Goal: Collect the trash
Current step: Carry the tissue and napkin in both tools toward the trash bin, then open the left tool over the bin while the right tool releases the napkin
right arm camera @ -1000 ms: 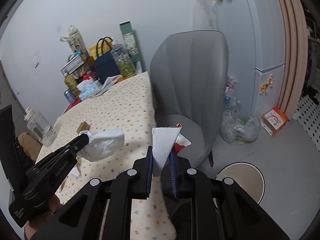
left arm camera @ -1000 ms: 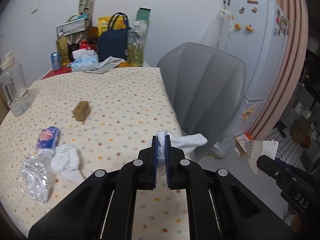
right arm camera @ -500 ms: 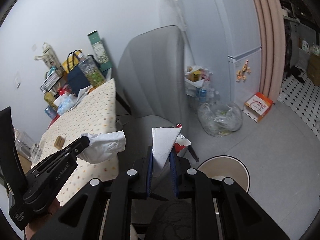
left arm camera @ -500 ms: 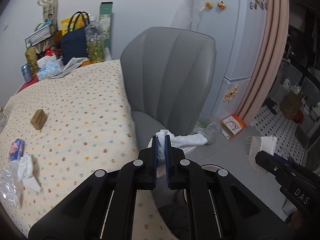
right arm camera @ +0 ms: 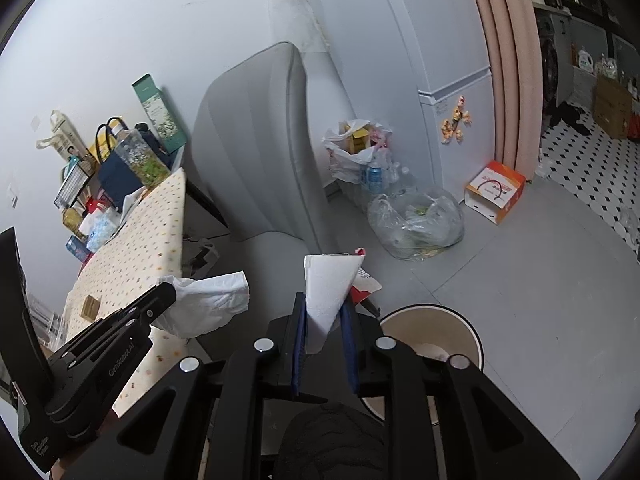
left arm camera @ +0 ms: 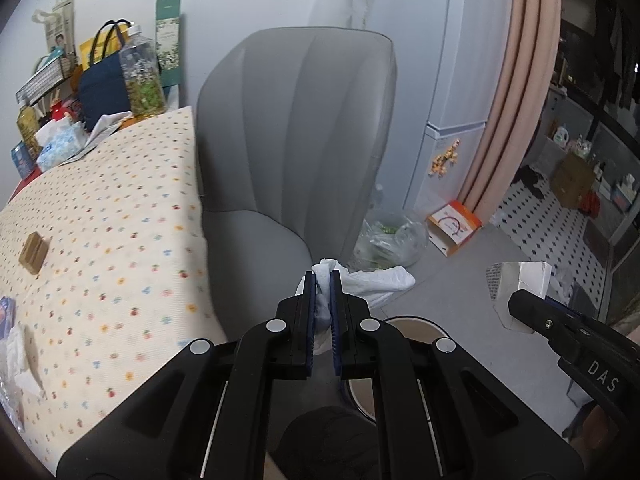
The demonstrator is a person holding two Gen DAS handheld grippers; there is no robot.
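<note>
My left gripper point(left arm camera: 322, 280) is shut on a crumpled white tissue point(left arm camera: 380, 280) that hangs to the right of its fingers. It hovers off the table's edge, in front of the grey chair. In the right wrist view the same tissue point(right arm camera: 208, 300) sticks out of the left gripper point(right arm camera: 168, 292). My right gripper point(right arm camera: 324, 300) holds a flattened white carton point(right arm camera: 328, 280) with a red corner; its jaws are opening, and the carton still stands upright between the pads. A round beige bin with a dark rim point(right arm camera: 460, 320) stands on the floor just below and to the right of both grippers.
A grey chair point(left arm camera: 296, 140) stands beside the table with the dotted cloth point(left arm camera: 120, 220). A small brown box point(left arm camera: 34, 252) and wrappers lie on the cloth, with clutter at the far end. Filled plastic bags point(right arm camera: 416, 224) and an orange box point(right arm camera: 496, 192) sit by the fridge.
Both grippers have swung right and down, away from the table toward the chair and floor, still carrying tissue and carton. The bin has come into view beneath them. The right jaws stand slightly wider.
</note>
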